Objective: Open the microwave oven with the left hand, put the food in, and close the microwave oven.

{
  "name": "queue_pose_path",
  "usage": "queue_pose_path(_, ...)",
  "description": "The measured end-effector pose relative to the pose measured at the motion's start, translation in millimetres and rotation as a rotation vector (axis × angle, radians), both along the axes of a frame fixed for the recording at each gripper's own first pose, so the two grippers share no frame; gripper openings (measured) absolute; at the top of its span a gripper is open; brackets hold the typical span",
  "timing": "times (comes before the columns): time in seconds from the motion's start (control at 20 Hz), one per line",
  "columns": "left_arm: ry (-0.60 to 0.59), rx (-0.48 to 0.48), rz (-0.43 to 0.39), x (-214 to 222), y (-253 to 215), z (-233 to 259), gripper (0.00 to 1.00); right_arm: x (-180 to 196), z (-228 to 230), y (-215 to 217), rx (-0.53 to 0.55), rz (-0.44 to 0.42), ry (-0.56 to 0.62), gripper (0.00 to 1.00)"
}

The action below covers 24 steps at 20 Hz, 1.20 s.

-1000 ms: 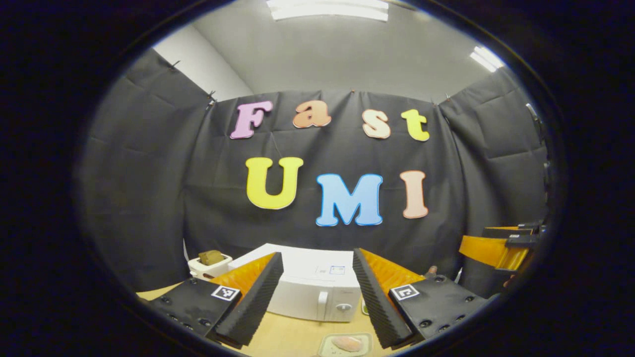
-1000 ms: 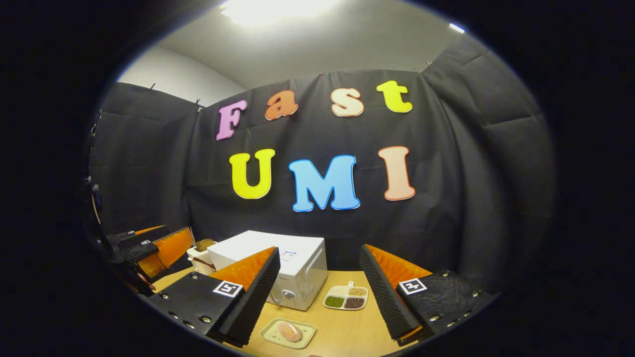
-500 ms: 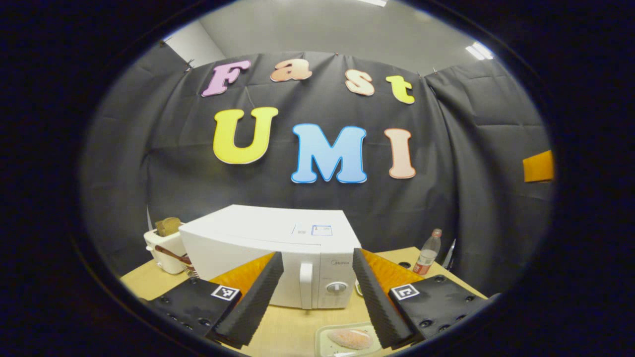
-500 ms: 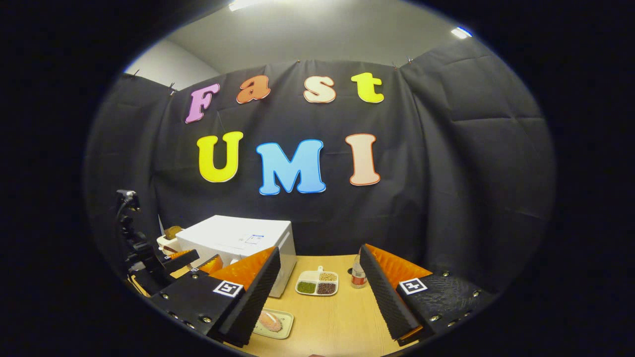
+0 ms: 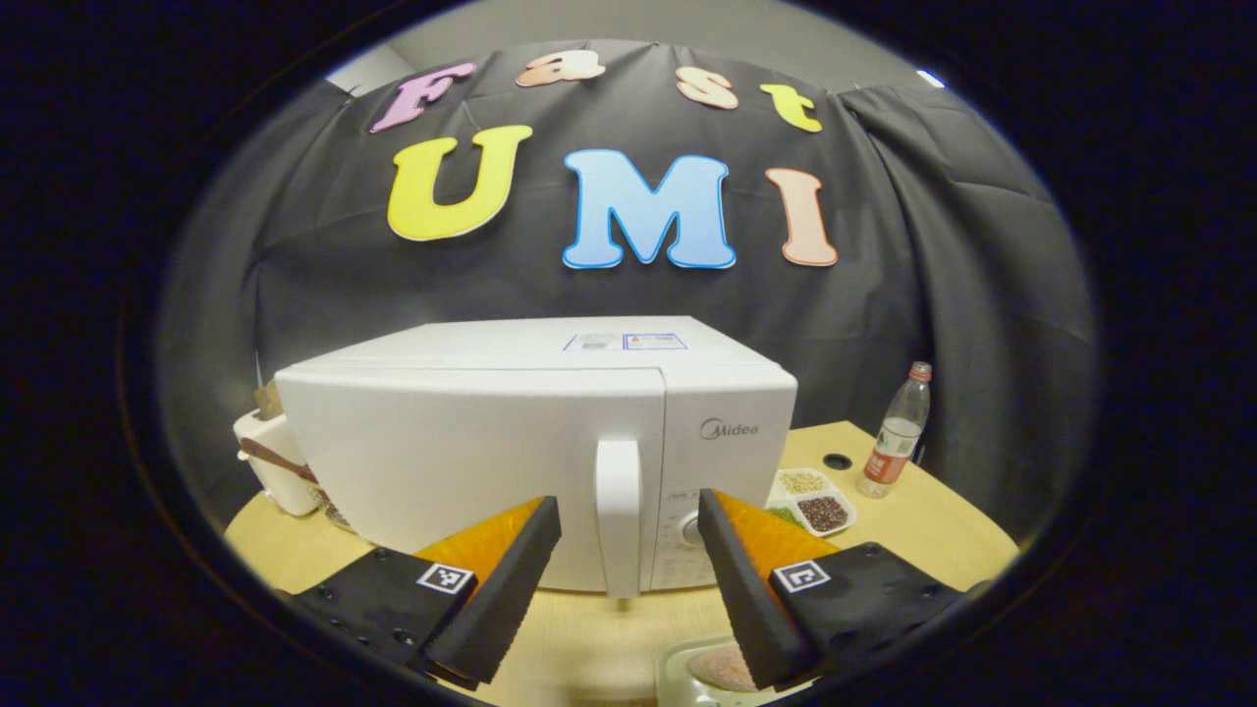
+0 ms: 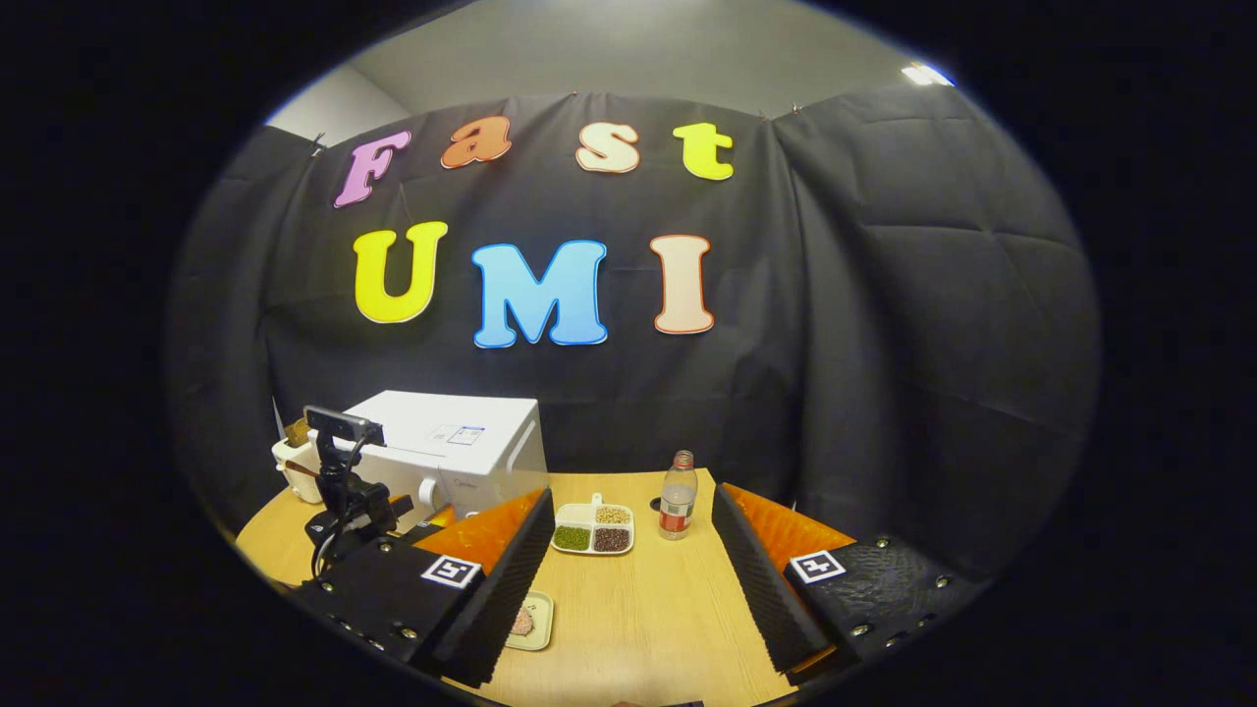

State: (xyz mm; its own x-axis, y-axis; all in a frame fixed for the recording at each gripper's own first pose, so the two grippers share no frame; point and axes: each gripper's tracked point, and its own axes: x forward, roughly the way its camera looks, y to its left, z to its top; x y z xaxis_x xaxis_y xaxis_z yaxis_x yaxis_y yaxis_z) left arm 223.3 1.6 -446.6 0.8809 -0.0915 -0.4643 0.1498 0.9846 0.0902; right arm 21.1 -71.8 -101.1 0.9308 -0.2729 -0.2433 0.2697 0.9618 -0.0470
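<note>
White box-shaped microwave oven (image 5: 491, 442): door shut, set toward the far left of the pale wooden table (image 6: 648, 619). Left hand-held gripper (image 5: 628, 550): held spread, its white vertical door handle (image 5: 619, 516) framed, untouched. Right hand-held gripper (image 6: 633, 565): spread, unladen. Pink food on pale rectangular tray (image 6: 525, 621): near front edge.

black cloth walls (image 6: 884, 324), grey ceiling (image 6: 609, 49), ceiling light (image 6: 923, 74), wooden table (image 6: 648, 619)

1. I see a smooth, glossy white microwave oven (image 5: 511, 432).
2. The table (image 6: 658, 609) looks like pale matt wood.
3. My left gripper (image 5: 628, 579) has ribbed black foam pads (image 5: 501, 589).
4. The bottle (image 6: 677, 509) is clear plastic.
</note>
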Motion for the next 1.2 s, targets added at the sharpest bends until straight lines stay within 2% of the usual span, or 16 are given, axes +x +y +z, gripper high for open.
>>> queue_pose_path(0.05, 0.003, -0.009, 0.015, 4, 4, -4, 0.92, 0, 2, -2, -0.005, -0.010, -0.002, 0.98)
queue_pose_path(0.1, 0.004, -0.019, 0.025, 8, 6, -6, 0.99, 0, 3, -4, -0.009, -0.017, -0.006, 0.98)
queue_pose_path(0.15, 0.010, -0.026, 0.033, 12, 6, -10, 0.95, 0, 6, -5, -0.013, -0.021, -0.009, 0.99)
queue_pose_path(0.25, 0.027, -0.025, 0.047, 14, 9, -19, 0.97, -1, 4, -5, -0.017, -0.024, -0.003, 0.98)
queue_pose_path(0.4, 0.050, -0.050, 0.037, 17, 5, -27, 0.85, -1, 1, -3, -0.004, -0.020, 0.007, 0.98)
queue_pose_path(0.5, 0.072, -0.048, 0.017, 18, 1, -32, 0.74, -1, 0, 0, -0.002, -0.014, 0.008, 0.98)
queue_pose_path(0.55, 0.080, -0.030, 0.000, 23, 1, -41, 0.54, 0, 0, 1, -0.003, -0.008, 0.010, 0.98)
queue_pose_path(0.6, 0.082, -0.009, -0.010, 15, 1, -30, 0.35, -1, -1, 2, -0.004, -0.002, 0.011, 0.98)
queue_pose_path(0.7, 0.091, 0.005, -0.013, 13, 0, -29, 0.30, -2, -2, 5, -0.002, 0.012, 0.013, 0.99)
queue_pose_path(0.75, 0.091, 0.006, -0.010, 14, 0, -28, 0.22, -3, -2, 6, -0.003, 0.019, 0.013, 0.98)
queue_pose_path(0.8, 0.099, 0.007, -0.002, 12, 1, -28, 0.24, -5, -2, 6, -0.005, 0.023, 0.013, 0.98)
queue_pose_path(0.95, 0.106, 0.023, 0.004, 14, 0, -29, 0.15, -8, 1, 1, -0.005, 0.025, 0.005, 0.96)
queue_pose_path(1.1, 0.119, 0.036, 0.005, 13, 1, -32, 0.11, -7, 2, -5, 0.004, 0.023, -0.005, 0.96)
queue_pose_path(1.2, 0.128, 0.040, 0.018, -2, 5, -27, 0.11, -5, 5, -8, 0.011, 0.022, -0.014, 0.96)
